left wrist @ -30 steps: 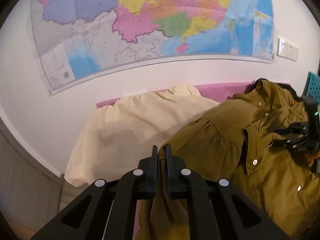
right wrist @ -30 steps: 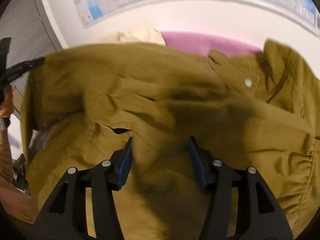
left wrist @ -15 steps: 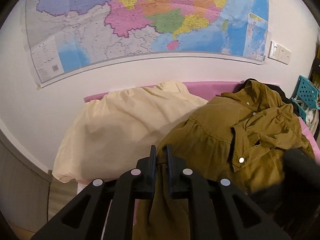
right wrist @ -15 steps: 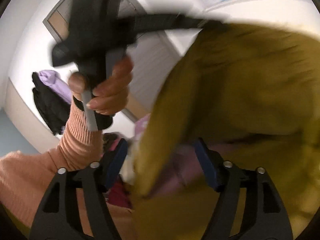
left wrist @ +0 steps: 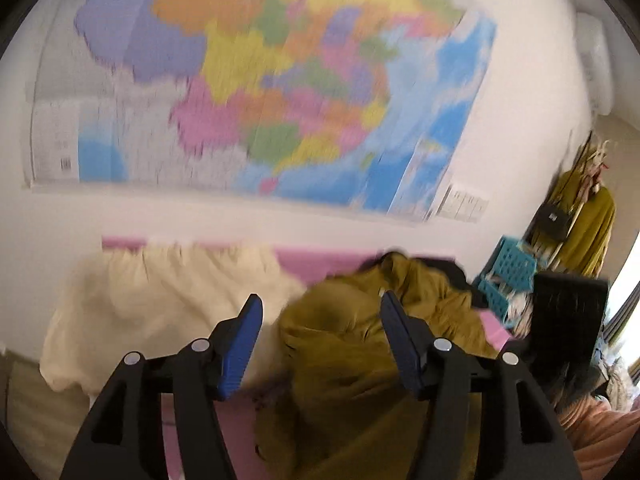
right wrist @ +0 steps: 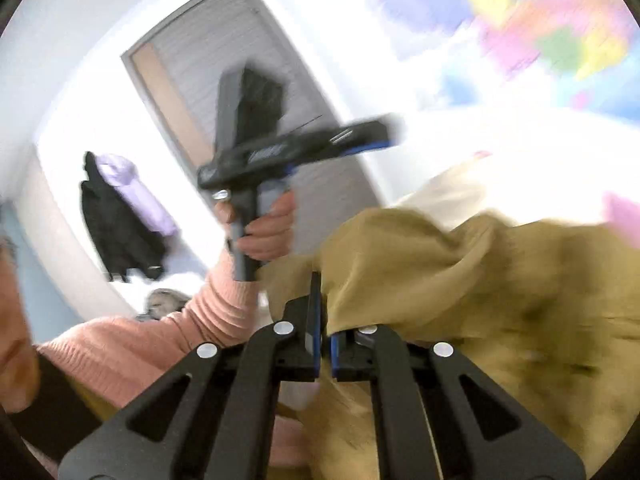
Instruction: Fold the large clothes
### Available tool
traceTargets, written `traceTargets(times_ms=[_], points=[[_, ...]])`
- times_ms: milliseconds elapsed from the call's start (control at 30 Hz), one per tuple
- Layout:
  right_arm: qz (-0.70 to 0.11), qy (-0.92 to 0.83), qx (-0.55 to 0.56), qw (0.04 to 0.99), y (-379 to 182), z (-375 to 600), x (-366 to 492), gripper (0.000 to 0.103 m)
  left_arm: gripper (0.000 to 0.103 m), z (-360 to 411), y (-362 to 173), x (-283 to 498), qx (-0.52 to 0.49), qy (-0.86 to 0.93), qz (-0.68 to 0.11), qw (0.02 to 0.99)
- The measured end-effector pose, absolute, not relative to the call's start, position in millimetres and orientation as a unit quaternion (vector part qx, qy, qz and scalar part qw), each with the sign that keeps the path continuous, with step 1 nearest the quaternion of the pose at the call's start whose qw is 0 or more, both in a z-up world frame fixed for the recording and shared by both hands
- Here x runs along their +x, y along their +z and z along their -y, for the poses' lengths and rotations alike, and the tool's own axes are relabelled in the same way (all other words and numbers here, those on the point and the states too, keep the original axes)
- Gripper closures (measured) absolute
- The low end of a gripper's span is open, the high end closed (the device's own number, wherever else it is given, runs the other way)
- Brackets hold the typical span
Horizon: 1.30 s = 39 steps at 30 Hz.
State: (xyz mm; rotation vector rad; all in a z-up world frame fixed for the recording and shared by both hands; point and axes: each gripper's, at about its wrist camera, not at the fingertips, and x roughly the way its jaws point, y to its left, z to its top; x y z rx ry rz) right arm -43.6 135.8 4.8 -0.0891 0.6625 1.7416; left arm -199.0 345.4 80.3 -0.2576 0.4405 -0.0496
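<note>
Right gripper point(right wrist: 325, 320) clamped on my olive-green cotton shirt point(right wrist: 500, 280); left gripper point(left wrist: 320, 344) spread apart, holding nothing. I'd re-pinch the far edge before laying it flat on the pink bed point(left wrist: 320, 260).

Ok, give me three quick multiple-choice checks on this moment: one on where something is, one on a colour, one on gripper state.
1. Where does the cream garment lie relative to the olive shirt in the left wrist view?
A. left of it
B. right of it
C. on top of it

2. What colour is the crate by the wall?
A. red
B. teal
C. white

3. What is the state of the right gripper?
A. wide open
B. shut on the olive shirt
C. shut on nothing

Key: 1 A, the cream cloth spreads left of the olive heap. 2 B, its lattice is teal. 3 B, olive fabric sits pinched between its closed fingers, while the left gripper is open.
</note>
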Motion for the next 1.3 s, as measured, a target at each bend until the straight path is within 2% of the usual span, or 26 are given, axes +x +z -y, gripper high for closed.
traceTargets(times_ms=[133, 200, 267, 367, 400, 467, 500, 533, 667, 767, 833, 900, 967, 1000, 1033, 1067, 1133, 1233, 1300], points=[[-0.293, 0.676, -0.096, 0.67, 25, -70, -8, 0.097, 0.045, -324, 63, -187, -0.094, -0.004, -0.236, 0.967], [-0.324, 0.614, -0.138, 0.707, 13, -46, 19, 0.095, 0.045, -311, 46, -176, -0.073, -0.004, -0.259, 0.963], [-0.369, 0.572, -0.149, 0.717, -9, -29, 43, 0.094, 0.045, -293, 21, -158, -0.045, -0.012, -0.293, 0.955], [-0.413, 0.505, -0.152, 0.743, -48, -14, 72, 0.087, 0.045, -268, -18, -126, -0.005, -0.008, -0.342, 0.94], [-0.42, 0.493, -0.138, 0.749, -60, -9, 77, 0.082, 0.045, -260, -30, -115, 0.008, -0.006, -0.355, 0.935], [-0.412, 0.487, -0.128, 0.759, -72, -7, 70, 0.058, 0.044, -246, -51, -93, 0.041, 0.008, -0.379, 0.925], [-0.401, 0.485, -0.119, 0.768, -74, -3, 68, 0.04, 0.044, -242, -59, -83, 0.048, 0.014, -0.391, 0.919], [-0.391, 0.487, -0.106, 0.774, -76, -1, 57, 0.026, 0.043, -239, -66, -72, 0.054, 0.021, -0.402, 0.914], [-0.355, 0.507, -0.059, 0.783, -81, 49, 48, 0.019, 0.043, -236, -76, -55, 0.073, 0.047, -0.396, 0.914], [-0.352, 0.526, -0.045, 0.773, -94, 77, 32, 0.015, 0.059, -239, -75, -47, 0.077, 0.053, -0.38, 0.92], [-0.349, 0.527, -0.051, 0.773, -106, 88, 20, 0.012, 0.076, -243, -72, -42, 0.068, 0.062, -0.376, 0.922], [-0.345, 0.525, -0.058, 0.776, -124, 88, 13, 0.012, 0.08, -245, -69, -38, 0.052, 0.063, -0.375, 0.923], [-0.356, 0.508, -0.075, 0.78, -143, 77, 16, 0.024, 0.083, -247, -67, -34, 0.044, 0.071, -0.372, 0.924], [-0.368, 0.51, -0.072, 0.774, -151, 74, 18, 0.044, 0.084, -248, -67, -32, 0.04, 0.075, -0.371, 0.925], [-0.375, 0.519, -0.066, 0.765, -153, 71, 20, 0.071, 0.085, -247, -67, -31, 0.036, 0.078, -0.371, 0.925], [-0.378, 0.527, -0.058, 0.759, -150, 71, 21, 0.079, 0.085, -247, -67, -30, 0.035, 0.083, -0.37, 0.925], [-0.358, 0.543, -0.039, 0.759, -129, 83, 19, 0.087, 0.087, -248, -68, -30, 0.035, 0.092, -0.367, 0.925], [-0.311, 0.523, -0.023, 0.793, -64, 116, 25, 0.087, 0.088, -247, -64, -28, 0.032, 0.099, -0.361, 0.927], [-0.297, 0.479, -0.054, 0.825, -34, 123, 33, 0.087, 0.088, -247, -51, -31, 0.022, 0.105, -0.331, 0.937]])
